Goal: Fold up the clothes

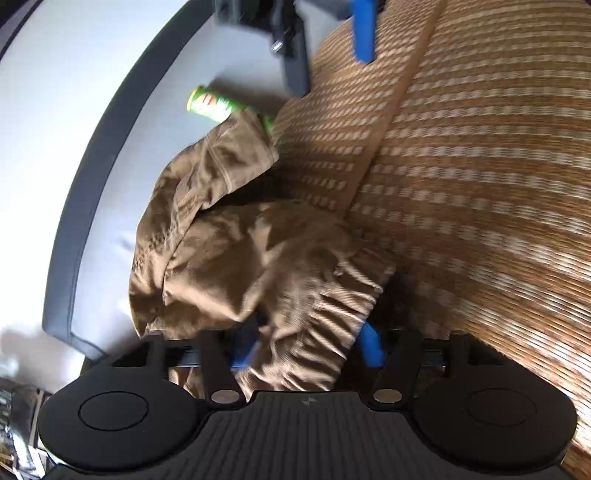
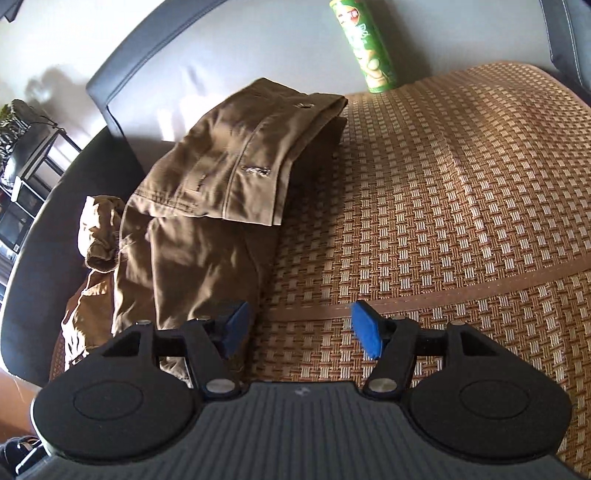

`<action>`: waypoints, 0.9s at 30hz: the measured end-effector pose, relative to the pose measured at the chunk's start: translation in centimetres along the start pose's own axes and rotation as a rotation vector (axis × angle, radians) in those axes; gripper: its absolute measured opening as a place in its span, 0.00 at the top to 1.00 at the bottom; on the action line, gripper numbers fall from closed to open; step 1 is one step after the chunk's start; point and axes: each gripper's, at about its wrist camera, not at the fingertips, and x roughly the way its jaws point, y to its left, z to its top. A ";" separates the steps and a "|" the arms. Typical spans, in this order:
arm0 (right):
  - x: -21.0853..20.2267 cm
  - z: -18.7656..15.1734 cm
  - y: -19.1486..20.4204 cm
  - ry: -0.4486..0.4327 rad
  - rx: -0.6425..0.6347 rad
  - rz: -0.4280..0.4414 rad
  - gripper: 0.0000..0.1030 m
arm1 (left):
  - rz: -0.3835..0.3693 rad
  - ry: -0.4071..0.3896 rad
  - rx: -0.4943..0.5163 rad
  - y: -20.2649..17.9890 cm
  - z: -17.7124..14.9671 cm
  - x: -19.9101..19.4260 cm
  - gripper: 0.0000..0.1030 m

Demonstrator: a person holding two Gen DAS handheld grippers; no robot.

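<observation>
Left wrist view: left gripper (image 1: 308,345) sat low over the brown trousers (image 1: 251,258), blue pads partly buried in the gathered waistband end. Cloth lay bunched between the jaws and the pads looked pressed against it, so I read this as a narrow grip on the fabric (blur made the contact hard to confirm). The trousers lay crumpled along the edge of the woven mat (image 1: 480,184), against the grey sofa back (image 1: 74,147). A green chip can (image 1: 218,105) lay behind the cloth. The other tool's blue finger (image 1: 364,33) showed at the top, well apart from the garment.

Right wrist view: right gripper (image 2: 299,328) hung wide open, nothing between the jaws; its left pad was just beside the trouser edge, the right pad over bare woven mat (image 2: 443,184). Brown trousers (image 2: 221,158) already had one part folded over on top, with a lower part running toward the camera and a loose bunch at far left. Green chip can (image 2: 364,44) stood upright on the sofa behind.

Step, as I judged it: mid-fold, one fold made. Next move probably called for the free gripper to close on the near edge while the other kept its hold, then both carrying that end over the folded part evenly (uneven lift would skew the stack).
</observation>
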 end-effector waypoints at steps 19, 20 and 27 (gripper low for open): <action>7.2 3.1 2.8 -0.075 -0.033 0.093 0.35 | -0.139 0.060 -1.422 32.0 -14.8 2.2 0.81; 7.3 3.1 2.8 -0.085 -0.006 0.122 0.35 | -0.135 0.082 -1.419 31.8 -15.5 2.6 0.81; 8.2 4.6 3.2 -0.163 0.162 0.217 0.32 | -0.161 0.126 -1.480 31.2 -18.4 3.7 0.80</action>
